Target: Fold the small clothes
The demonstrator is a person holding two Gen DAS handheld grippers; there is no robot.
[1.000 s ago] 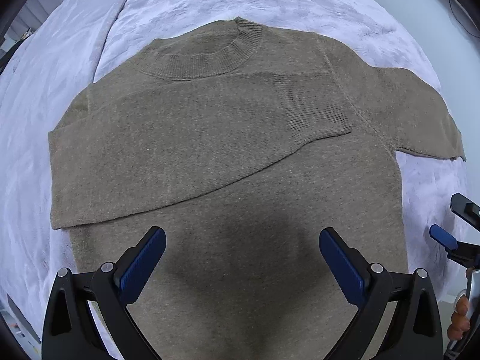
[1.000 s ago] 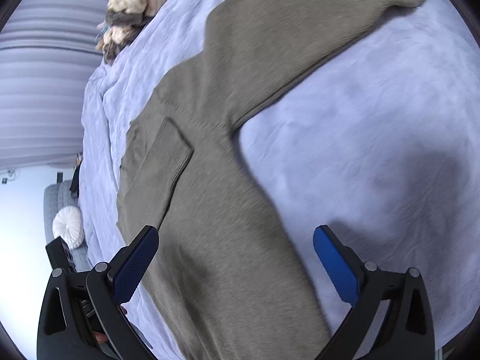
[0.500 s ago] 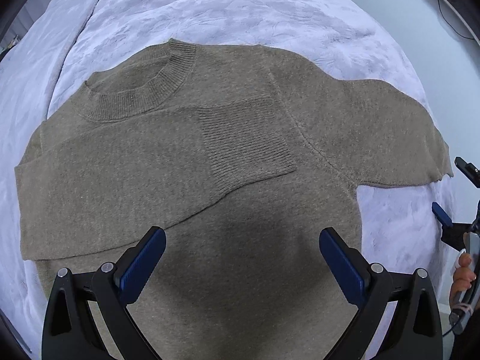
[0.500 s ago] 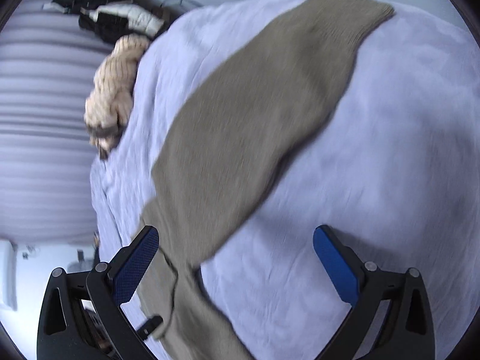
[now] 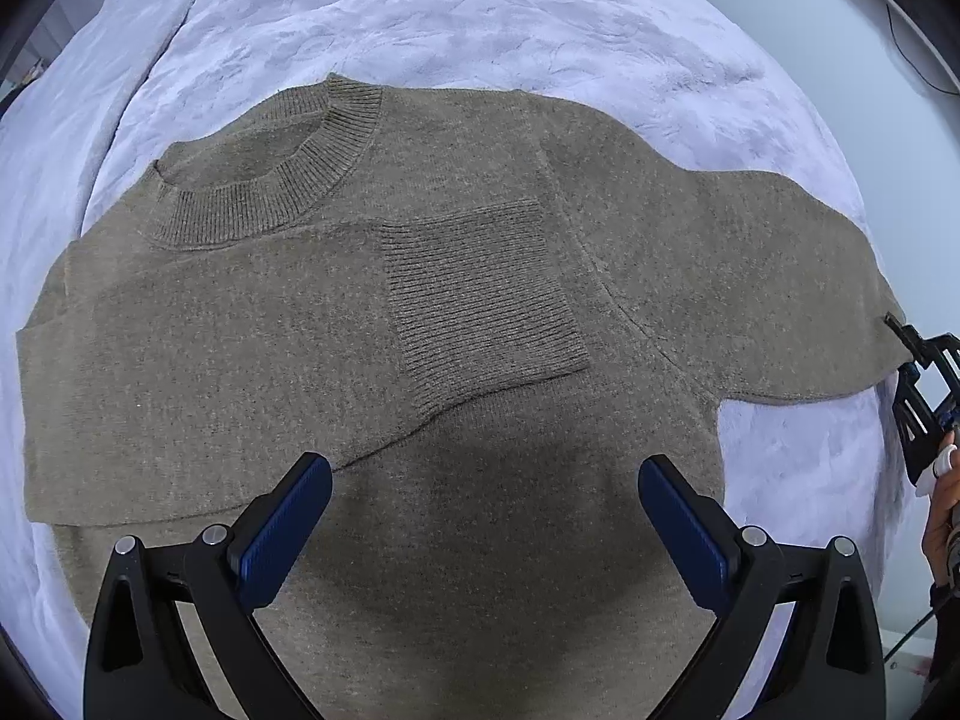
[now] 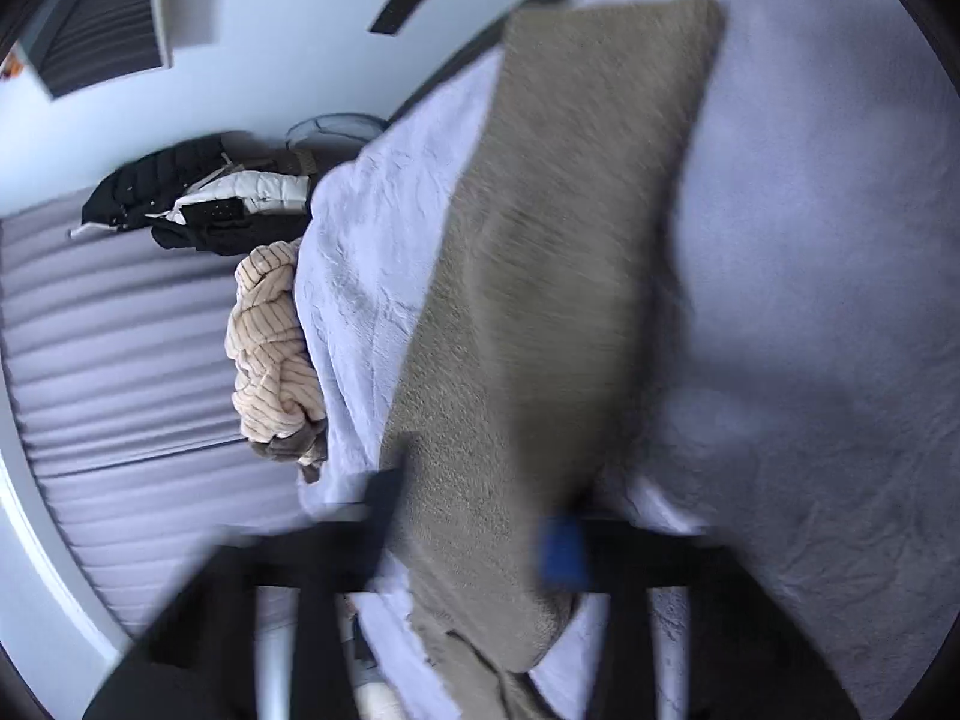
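Spread flat on a pale lilac plush bedspread (image 5: 540,30): an olive-brown knitted sweater with a ribbed round collar (image 5: 480,480), collar toward the far left, body running down toward the camera; folded across the chest from the left: one sleeve, its ribbed cuff (image 5: 480,294) lying near the middle of the garment; poised above the lower body of the knit: left gripper (image 5: 483,531), blue-padded jaws spread wide, nothing between them, pads clear of the fabric; stretched out to the right over the bedspread: the other sleeve (image 5: 780,288), its end reaching the frame's right edge; there, at that sleeve end: right gripper (image 5: 918,384), black frame, with part of a person's hand (image 5: 945,516) below it; in the right wrist view, badly blurred: jaws just snapped together, drawn in close on the olive sleeve running away between them, one blue pad (image 6: 564,549) against the cloth; left of the bed there: a cream ribbed knit bundle (image 6: 273,348) and dark and white padded jackets (image 6: 198,198).
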